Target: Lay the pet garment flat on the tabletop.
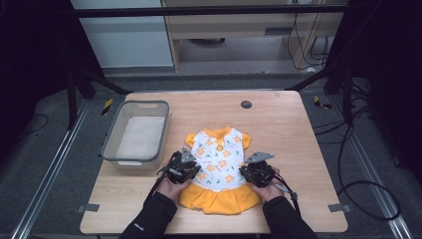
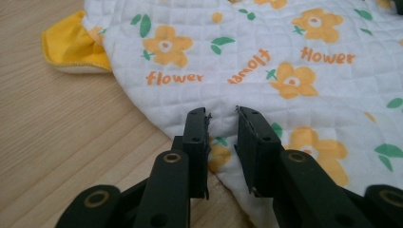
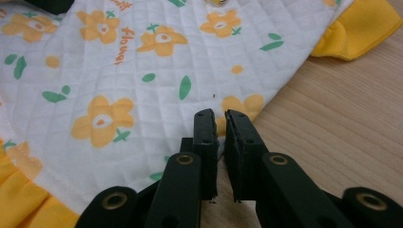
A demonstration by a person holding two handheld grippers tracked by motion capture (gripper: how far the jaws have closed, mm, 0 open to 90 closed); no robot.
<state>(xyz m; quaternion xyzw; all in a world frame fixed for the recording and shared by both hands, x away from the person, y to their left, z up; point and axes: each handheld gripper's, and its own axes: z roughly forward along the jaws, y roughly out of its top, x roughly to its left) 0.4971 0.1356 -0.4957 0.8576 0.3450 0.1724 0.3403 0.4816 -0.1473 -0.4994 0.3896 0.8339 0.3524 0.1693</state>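
Jaws of our left gripper (image 2: pixel 223 114) and right gripper (image 3: pixel 221 115) each pinch a side edge of the flowered dress (image 1: pixel 219 164) on the worktop (image 1: pixel 278 124).

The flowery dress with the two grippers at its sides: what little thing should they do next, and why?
Probably lift both side edges together. The left hand-held gripper has fabric of the dress in a small gap between its jaws, and the right hand-held gripper is almost closed at the other edge.
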